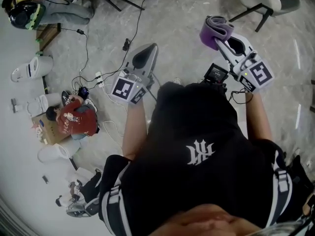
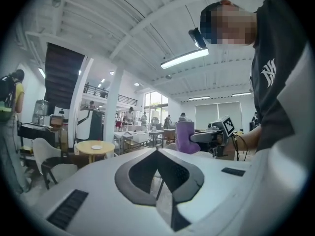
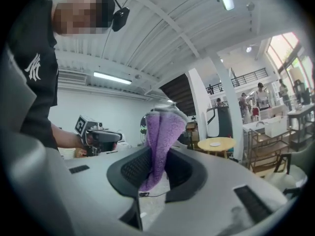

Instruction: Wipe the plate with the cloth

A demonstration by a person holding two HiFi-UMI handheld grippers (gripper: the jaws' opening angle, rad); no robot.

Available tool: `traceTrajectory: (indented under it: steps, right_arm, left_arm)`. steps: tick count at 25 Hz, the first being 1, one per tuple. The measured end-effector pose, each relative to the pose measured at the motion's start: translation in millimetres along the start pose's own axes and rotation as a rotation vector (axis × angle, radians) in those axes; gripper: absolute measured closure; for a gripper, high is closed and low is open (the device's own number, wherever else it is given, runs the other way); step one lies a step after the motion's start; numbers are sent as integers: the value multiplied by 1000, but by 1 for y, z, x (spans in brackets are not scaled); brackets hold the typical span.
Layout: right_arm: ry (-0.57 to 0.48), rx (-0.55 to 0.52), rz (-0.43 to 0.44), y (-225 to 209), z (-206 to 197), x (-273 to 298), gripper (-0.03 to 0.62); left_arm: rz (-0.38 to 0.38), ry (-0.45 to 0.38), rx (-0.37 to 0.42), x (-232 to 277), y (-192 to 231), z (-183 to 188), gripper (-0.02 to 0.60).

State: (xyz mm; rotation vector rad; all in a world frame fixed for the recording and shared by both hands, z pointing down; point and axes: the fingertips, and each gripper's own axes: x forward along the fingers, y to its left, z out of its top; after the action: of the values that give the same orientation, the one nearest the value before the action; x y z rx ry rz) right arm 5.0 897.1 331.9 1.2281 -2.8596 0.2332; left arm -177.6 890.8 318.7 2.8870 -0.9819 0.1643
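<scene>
Right tongs [image 3: 156, 167] are pinching the folded purple cloth [image 3: 160, 141] and the left tongs [image 2: 158, 161] are pressed together on nothing, so the cloth's picked up but I'd say no wiping has started yet. The only plate-ish thing is a small white dish [image 3: 215, 143] on a round yellow counter [image 3: 229, 142], well apart from both tongs. It looks empty, but it's too small to be sure.

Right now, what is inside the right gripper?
A folded purple cloth, clamped between the fingers of the right gripper. The fingers cover the cloth's pressed sides.
</scene>
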Motion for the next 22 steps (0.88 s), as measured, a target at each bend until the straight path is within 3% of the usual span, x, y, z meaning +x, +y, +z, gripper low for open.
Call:
traceTrajectory:
  steps: [9, 12, 18, 22]
  right_arm:
    - [26, -65, -241, -45, -12, -11, 516]
    - [46, -75, -263, -46, -14, 6, 516]
    - [64, -98, -305, -51, -21, 26, 514]
    - [85, -134, -356, -81, -16, 73, 514]
  left_arm:
    - [243, 12, -5, -21, 47, -13, 569]
    - [249, -6, 0, -19, 70, -16, 568]
    - [192, -42, -21, -2, 112, -34, 568]
    - [194, -82, -51, 12, 179, -37, 568]
